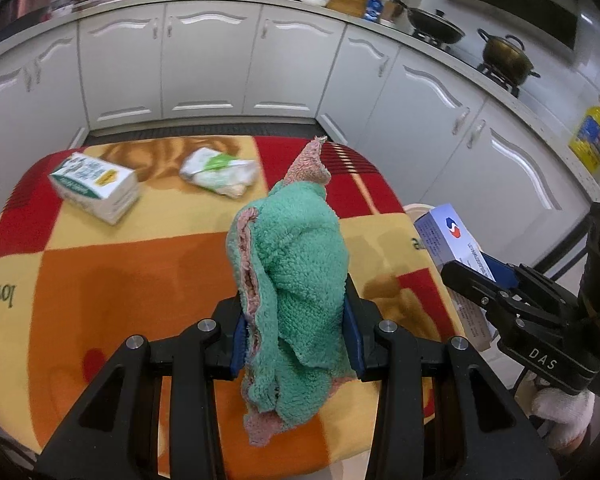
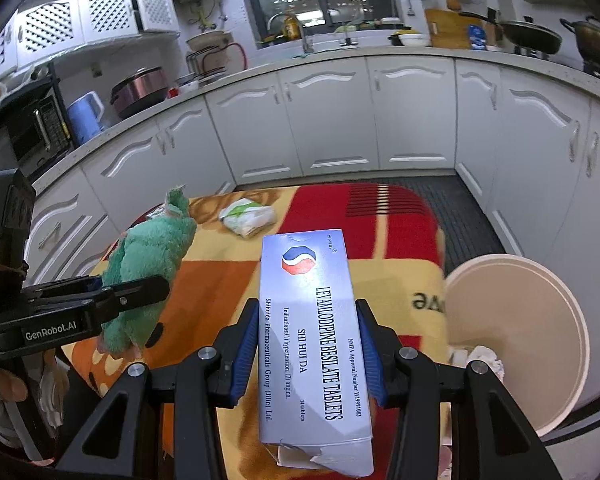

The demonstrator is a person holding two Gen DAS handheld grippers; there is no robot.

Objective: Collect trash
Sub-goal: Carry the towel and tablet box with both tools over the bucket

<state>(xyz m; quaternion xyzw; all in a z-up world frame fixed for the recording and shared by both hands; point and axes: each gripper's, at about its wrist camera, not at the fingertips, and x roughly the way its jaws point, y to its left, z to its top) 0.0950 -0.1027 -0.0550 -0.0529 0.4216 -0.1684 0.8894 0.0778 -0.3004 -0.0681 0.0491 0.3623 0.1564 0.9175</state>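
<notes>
A patterned table cover [image 1: 140,272] is seen beneath two grippers. A cream bin [image 2: 516,336], holding crumpled white waste partly hidden by its rim, stands just beside the table. A green cloth [image 1: 296,280] is clamped in the left gripper [image 1: 298,344]; a tablet box [image 2: 312,340] is gripped between the right gripper's [image 2: 308,356] jaws. A carton [image 1: 96,186] and a wrapper [image 1: 220,172] lie on the cover.

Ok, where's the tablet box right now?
The tablet box is clamped in the right gripper, held above the table's right edge, with the beige bin just to its right and the green cloth in the left gripper.
</notes>
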